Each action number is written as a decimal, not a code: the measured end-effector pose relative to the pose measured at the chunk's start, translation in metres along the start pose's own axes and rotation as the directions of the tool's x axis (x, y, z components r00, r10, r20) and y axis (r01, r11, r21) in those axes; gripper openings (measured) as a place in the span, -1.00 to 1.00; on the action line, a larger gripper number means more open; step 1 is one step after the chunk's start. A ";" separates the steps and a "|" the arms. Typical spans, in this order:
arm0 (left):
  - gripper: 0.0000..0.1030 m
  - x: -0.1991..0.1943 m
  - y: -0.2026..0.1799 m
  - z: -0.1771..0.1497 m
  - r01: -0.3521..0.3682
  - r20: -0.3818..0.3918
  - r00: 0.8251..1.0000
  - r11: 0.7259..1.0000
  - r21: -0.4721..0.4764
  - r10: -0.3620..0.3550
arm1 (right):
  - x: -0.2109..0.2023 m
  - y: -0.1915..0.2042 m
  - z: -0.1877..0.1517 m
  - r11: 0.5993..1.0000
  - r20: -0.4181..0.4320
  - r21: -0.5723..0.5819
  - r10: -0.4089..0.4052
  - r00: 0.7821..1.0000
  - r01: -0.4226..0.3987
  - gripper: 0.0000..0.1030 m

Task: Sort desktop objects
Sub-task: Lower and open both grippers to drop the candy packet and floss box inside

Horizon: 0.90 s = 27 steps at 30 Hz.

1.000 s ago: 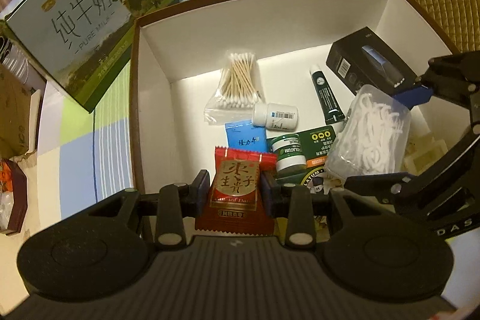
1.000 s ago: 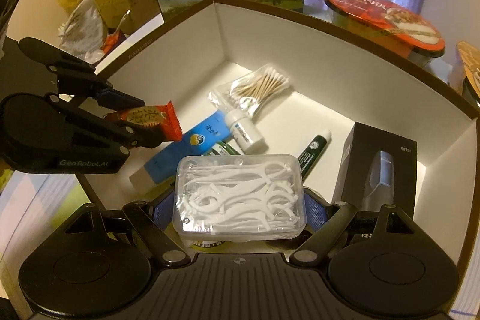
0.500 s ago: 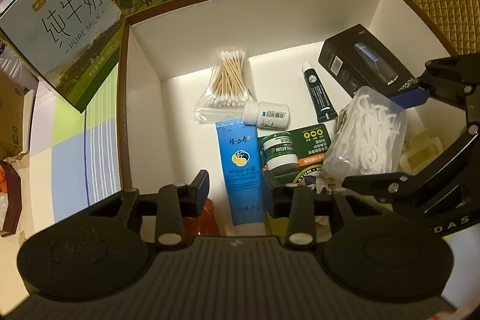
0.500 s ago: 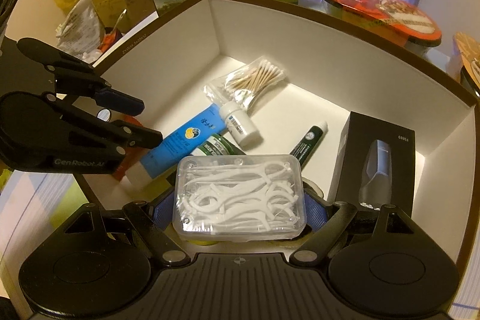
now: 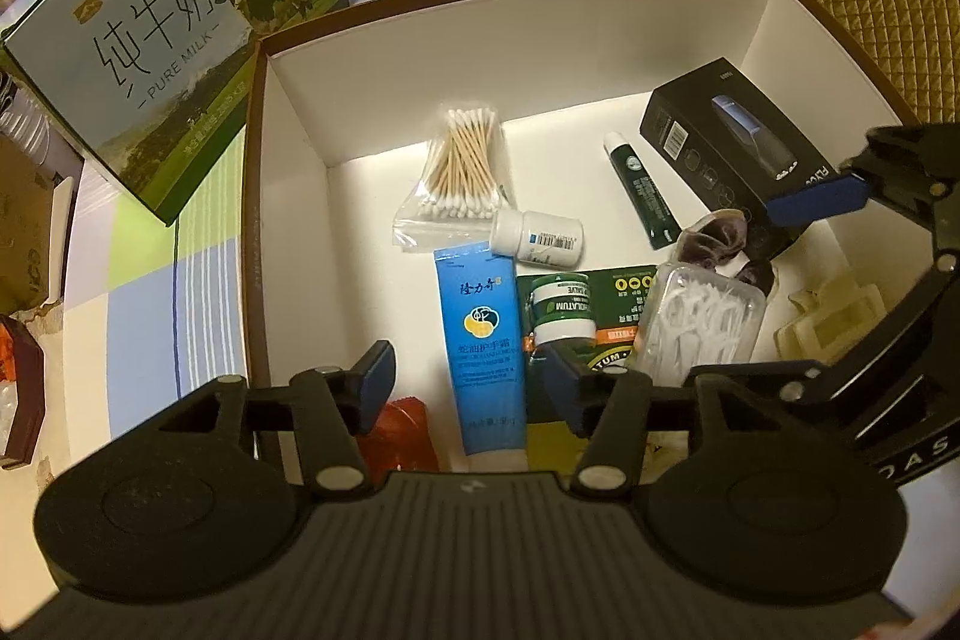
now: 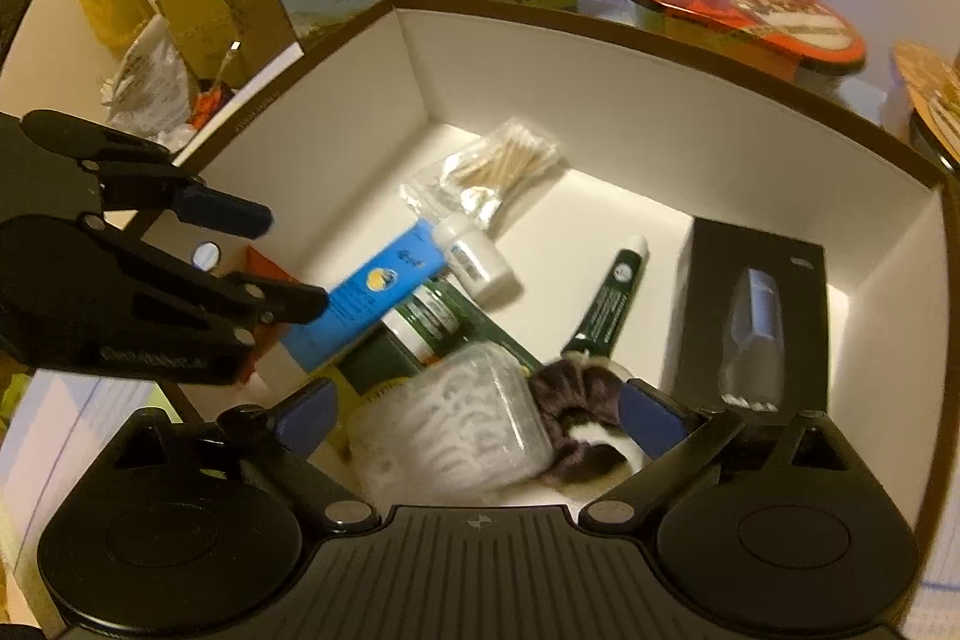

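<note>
Floss picks in their clear case (image 6: 447, 433) lie tilted on the pile at the near end of the white storage box (image 5: 528, 58), between the fingers of the right gripper (image 6: 474, 418) but free of them. That gripper's jaws have just been opening and now stand wide apart, so the case rests where it can settle against the dark scrunchie (image 6: 576, 403) and the green ointment jar (image 5: 561, 307).

The left gripper (image 5: 465, 385) hangs over the box's near left corner. Its jaws have likewise been opening, with nothing between them, and the red snack packet (image 5: 399, 433) sits below on the box floor beside the blue hand cream tube (image 5: 483, 349).

Both grippers point steeply down into the box, which suits dropping small things straight in rather than sliding them over the wall. Farther back lie the bag of cotton swabs (image 5: 462, 175), a white pill bottle (image 5: 537, 238), a dark green tube (image 5: 639, 187) and a black trimmer box (image 5: 729, 148). Judging by this, both items are delivered and the hands are free to fetch more.
</note>
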<state>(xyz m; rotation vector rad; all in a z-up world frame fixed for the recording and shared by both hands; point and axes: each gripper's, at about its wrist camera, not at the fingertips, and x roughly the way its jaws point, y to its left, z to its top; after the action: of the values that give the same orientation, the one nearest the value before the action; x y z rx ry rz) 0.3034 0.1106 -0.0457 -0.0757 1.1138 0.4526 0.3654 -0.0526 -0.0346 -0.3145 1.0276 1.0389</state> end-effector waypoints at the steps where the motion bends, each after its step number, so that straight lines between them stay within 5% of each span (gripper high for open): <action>1: 0.04 0.000 0.000 0.000 0.000 0.001 1.000 1.000 -0.001 0.000 | -0.001 -0.001 -0.001 1.000 -0.005 0.008 -0.008 1.000 0.008 0.90; 15: 0.53 -0.026 -0.009 -0.001 -0.011 0.058 0.998 1.000 -0.020 0.013 | -0.034 -0.006 -0.017 0.981 0.055 0.112 -0.166 0.985 0.160 0.96; 27: 0.67 -0.060 -0.019 -0.007 -0.027 0.121 0.992 0.999 -0.037 0.032 | -0.065 0.001 -0.031 0.954 0.102 0.186 -0.256 0.961 0.235 0.96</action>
<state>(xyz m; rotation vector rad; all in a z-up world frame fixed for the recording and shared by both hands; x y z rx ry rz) 0.2835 0.0727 0.0009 -0.0614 0.9881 0.4970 0.3403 -0.1089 0.0031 -0.2262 0.9317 0.7303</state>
